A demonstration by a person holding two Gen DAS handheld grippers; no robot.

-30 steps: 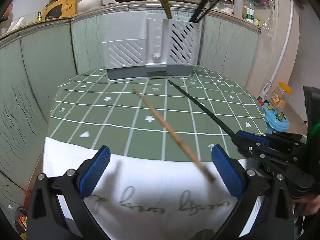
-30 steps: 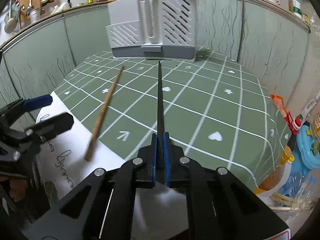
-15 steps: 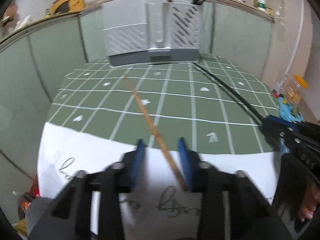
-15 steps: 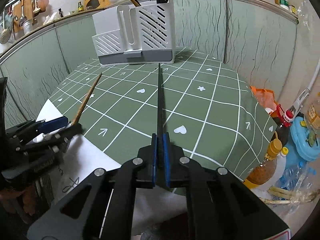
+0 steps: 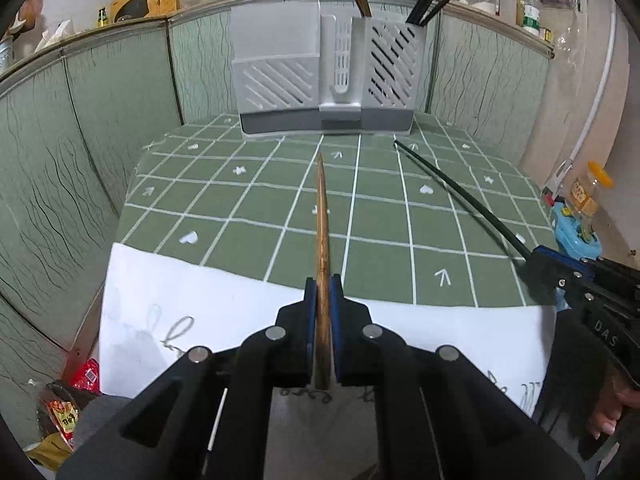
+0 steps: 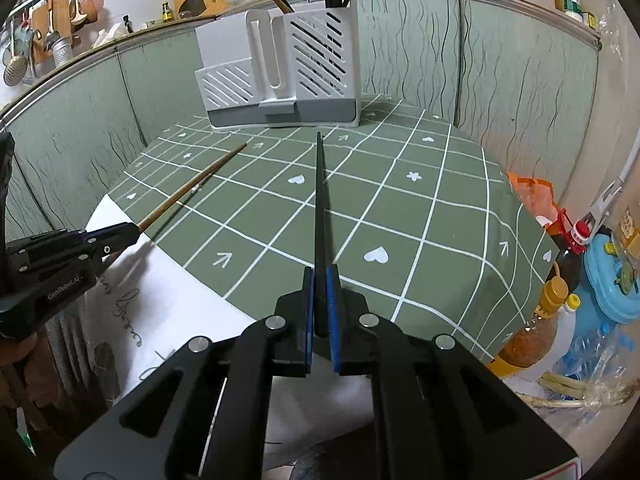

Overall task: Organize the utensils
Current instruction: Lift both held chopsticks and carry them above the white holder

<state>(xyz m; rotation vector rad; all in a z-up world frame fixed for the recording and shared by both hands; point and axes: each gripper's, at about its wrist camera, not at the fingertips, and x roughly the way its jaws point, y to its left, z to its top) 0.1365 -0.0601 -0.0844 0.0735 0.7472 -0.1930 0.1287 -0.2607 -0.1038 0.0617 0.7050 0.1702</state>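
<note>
Both picks done: left gripper [image 5: 323, 292] clamps the wooden chopstick [image 5: 321, 216], right gripper [image 6: 320, 284] clamps the black chopstick [image 6: 319, 196], tips toward the grey utensil holder [image 5: 326, 76]; next, tilt upright over a slot.

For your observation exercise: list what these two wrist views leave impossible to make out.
- Wooden chopstick: rear end hidden between the left gripper pads, left wrist view.
- Black chopstick: rear end hidden in the right gripper, right wrist view.
- Utensil holder: contents' tops cut off by the top edge.
</note>
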